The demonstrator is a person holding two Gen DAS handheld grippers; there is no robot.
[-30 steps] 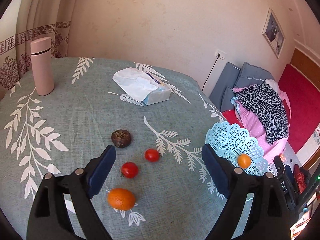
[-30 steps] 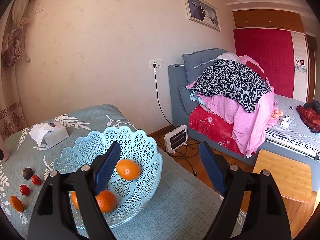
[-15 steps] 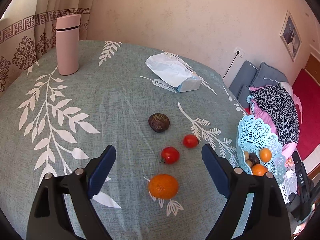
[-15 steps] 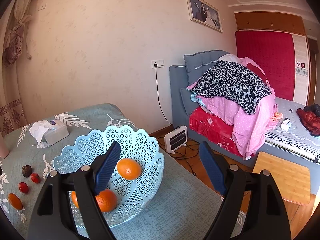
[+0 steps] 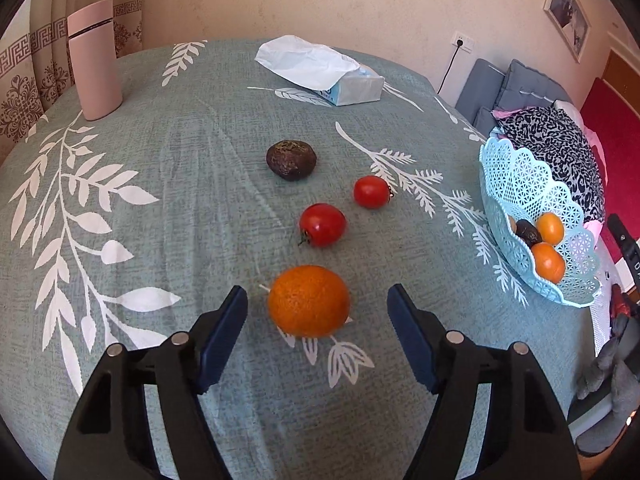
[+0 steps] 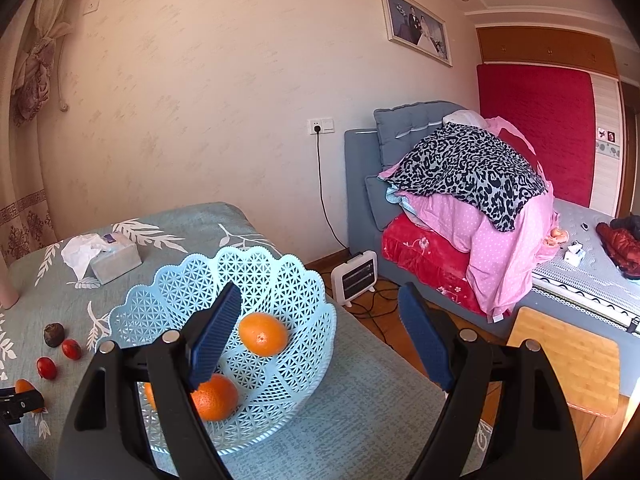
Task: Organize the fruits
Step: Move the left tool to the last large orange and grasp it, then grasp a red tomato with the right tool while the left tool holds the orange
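Tablecloth [image 5: 168, 184], teal with white leaves; bed [image 6: 580, 280] beside beige wall [image 6: 200, 100].

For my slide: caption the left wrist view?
Left gripper, closing, straddles an orange without touching it yet.

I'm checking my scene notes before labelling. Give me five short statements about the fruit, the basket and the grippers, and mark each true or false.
1. The orange on the table lies between the left gripper's fingers, untouched. True.
2. Three tomatoes lie on the cloth. False: two tomatoes.
3. The basket holds oranges. True.
4. The right gripper grips an orange. False: it is open and empty.
5. The pink flask lies on its side. False: it stands upright.
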